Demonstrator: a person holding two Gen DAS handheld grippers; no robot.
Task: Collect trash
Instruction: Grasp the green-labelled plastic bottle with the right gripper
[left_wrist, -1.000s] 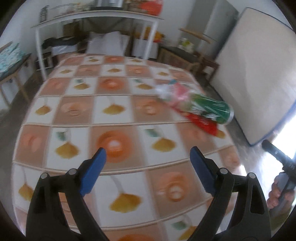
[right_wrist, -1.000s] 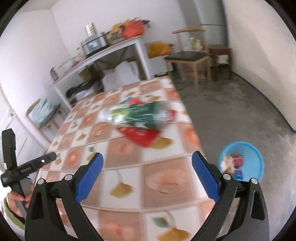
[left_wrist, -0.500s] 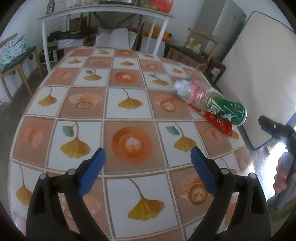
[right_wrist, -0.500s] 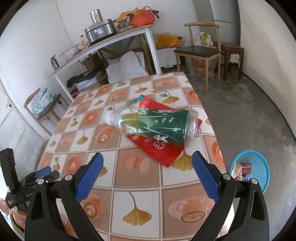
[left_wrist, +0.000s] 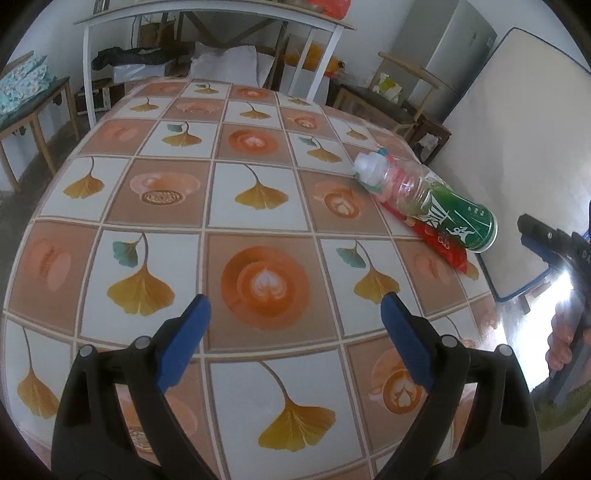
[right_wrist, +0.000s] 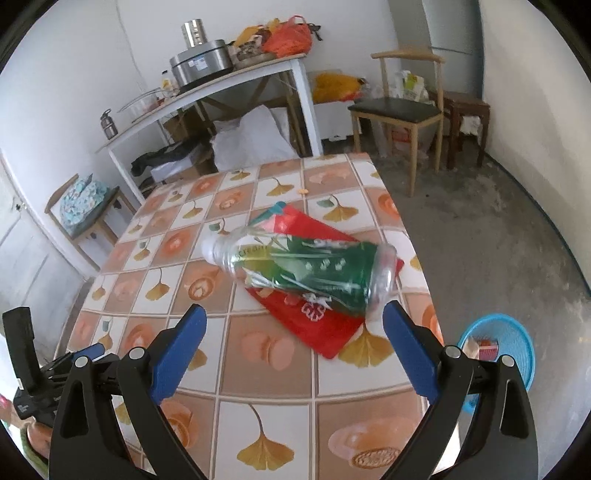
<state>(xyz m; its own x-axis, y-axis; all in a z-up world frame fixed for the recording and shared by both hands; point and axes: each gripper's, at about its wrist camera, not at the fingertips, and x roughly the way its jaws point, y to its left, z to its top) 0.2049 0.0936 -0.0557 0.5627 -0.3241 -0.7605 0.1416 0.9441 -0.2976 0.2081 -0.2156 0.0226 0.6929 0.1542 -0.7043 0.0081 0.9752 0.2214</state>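
An empty clear plastic bottle (right_wrist: 306, 269) with a green label and white cap lies on its side on a red wrapper (right_wrist: 321, 317), on the patterned table (right_wrist: 258, 369). My right gripper (right_wrist: 293, 325) is open and empty, just short of the bottle, its right finger near the bottle's base. In the left wrist view the bottle (left_wrist: 428, 203) and the wrapper (left_wrist: 443, 247) lie far right near the table edge. My left gripper (left_wrist: 295, 321) is open and empty over the table's middle. A blue basket (right_wrist: 509, 343) with some trash stands on the floor right of the table.
A white shelf table (right_wrist: 236, 81) with pots and bags stands behind. A wooden chair (right_wrist: 399, 110) is at the back right, a stool with a cloth (right_wrist: 85, 206) at the left. A mattress (left_wrist: 517, 129) leans on the right wall.
My right gripper has moved closer to the bottle, which now looms larger between the fingers. My left gripper has shifted a little forward over the table. Both stay open.
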